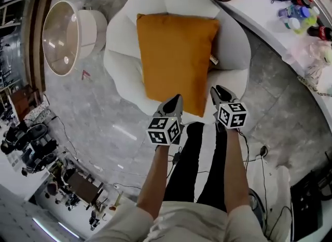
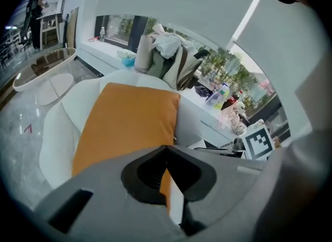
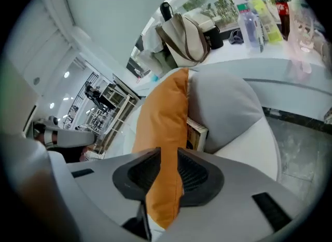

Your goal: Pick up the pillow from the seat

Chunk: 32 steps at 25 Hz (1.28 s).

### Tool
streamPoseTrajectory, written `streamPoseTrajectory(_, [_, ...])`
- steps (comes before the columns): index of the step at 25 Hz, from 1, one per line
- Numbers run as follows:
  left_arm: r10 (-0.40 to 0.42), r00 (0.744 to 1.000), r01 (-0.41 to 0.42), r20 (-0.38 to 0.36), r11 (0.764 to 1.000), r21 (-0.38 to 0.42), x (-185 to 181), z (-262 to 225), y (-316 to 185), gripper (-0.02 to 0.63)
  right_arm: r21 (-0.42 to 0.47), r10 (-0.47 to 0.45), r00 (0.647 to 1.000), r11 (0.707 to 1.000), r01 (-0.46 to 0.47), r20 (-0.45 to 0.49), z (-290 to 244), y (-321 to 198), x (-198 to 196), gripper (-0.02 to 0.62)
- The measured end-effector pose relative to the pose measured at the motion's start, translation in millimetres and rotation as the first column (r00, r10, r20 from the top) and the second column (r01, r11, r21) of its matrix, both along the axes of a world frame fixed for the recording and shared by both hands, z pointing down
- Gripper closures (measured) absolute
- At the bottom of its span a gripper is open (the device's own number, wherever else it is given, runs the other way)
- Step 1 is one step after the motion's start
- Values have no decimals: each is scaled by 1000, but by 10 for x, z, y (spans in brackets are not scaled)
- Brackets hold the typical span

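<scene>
Nearest, the left hand-held gripper (image 1: 178, 99) angles down with its jaws together, tips over the front edge of the orange pillow (image 1: 176, 54). The right hand-held gripper (image 1: 218, 90), jaws a slit apart and holding nothing, hangs just beside the pillow's near right corner. Both seem set to take that edge from two sides. Beyond, the pillow leans back on the white seat (image 1: 233, 54), not yet lifted.

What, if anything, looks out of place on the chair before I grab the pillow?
What looks like a book is wedged between the orange pillow and the side of the white chair; it may shift when the pillow lifts.
</scene>
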<state>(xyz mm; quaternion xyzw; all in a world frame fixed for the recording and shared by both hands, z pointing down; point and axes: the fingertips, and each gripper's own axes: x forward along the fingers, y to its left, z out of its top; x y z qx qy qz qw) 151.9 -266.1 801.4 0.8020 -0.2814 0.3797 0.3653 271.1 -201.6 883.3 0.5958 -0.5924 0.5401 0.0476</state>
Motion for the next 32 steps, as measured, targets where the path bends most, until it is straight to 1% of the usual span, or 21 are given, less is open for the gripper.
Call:
streamPoseTrajectory(2, [28, 999, -28, 20, 1000, -4, 84, 116, 57, 597, 19, -10, 998, 1000, 9, 57, 96, -58, -28, 486])
streamPoseTrajectory(5, [43, 998, -42, 50, 999, -14, 121, 264, 109, 597, 36, -25, 991, 999, 21, 129, 247, -137, -95, 437])
streamPoseTrajectory(7, [48, 997, -47, 66, 999, -17, 133, 369, 170, 597, 35, -19, 984, 999, 13, 175, 389, -147, -122, 408])
streamPoseTrajectory(10, [52, 994, -50, 93, 998, -27, 192, 586, 341, 597, 33, 29, 964, 999, -39, 264, 605, -65, -87, 396])
streamPoseTrajectory(13, [50, 993, -47, 108, 998, -34, 310, 790, 437, 597, 42, 72, 933, 995, -93, 354, 762, -32, -29, 382])
streamPoseTrajectory(16, [50, 992, -47, 114, 999, -25, 351, 914, 390, 597, 66, 62, 909, 993, -98, 411, 845, -136, -102, 354])
streamPoseTrajectory(20, [24, 991, -20, 131, 999, -36, 313, 1058, 344, 597, 98, 33, 892, 991, -86, 450, 920, -239, -189, 308])
streamPoseTrajectory(22, [15, 990, -10, 144, 999, -38, 264, 1112, 335, 597, 115, 26, 870, 989, -95, 493, 937, -255, -218, 288])
streamPoseTrajectory(23, [11, 989, -5, 150, 999, -40, 234, 1146, 333, 597, 125, 26, 852, 986, -107, 523, 941, -262, -227, 267])
streamPoseTrajectory(24, [7, 988, 0, 157, 999, -42, 207, 1184, 334, 597, 137, 27, 829, 983, -124, 559, 933, -276, -231, 245])
streamPoseTrajectory(25, [4, 987, 4, 163, 999, -46, 185, 1226, 335, 597, 151, 27, 803, 978, -145, 596, 912, -301, -230, 205])
streamPoseTrajectory(26, [2, 986, 6, 169, 999, -49, 169, 1266, 337, 597, 165, 25, 780, 973, -164, 626, 884, -339, -230, 185])
streamPoseTrajectory(27, [0, 985, 10, 173, 999, -52, 158, 1300, 338, 597, 180, 16, 766, 969, -171, 643, 858, -387, -241, 164])
streamPoseTrajectory(28, [-4, 985, 13, 175, 998, -54, 151, 1325, 340, 597, 193, 1, 762, 967, -165, 647, 841, -436, -267, 143])
streamPoseTrajectory(32, [-24, 985, 35, 169, 998, -57, 156, 1383, 343, 597, 214, -72, 770, 973, -85, 633, 889, -621, -450, 95])
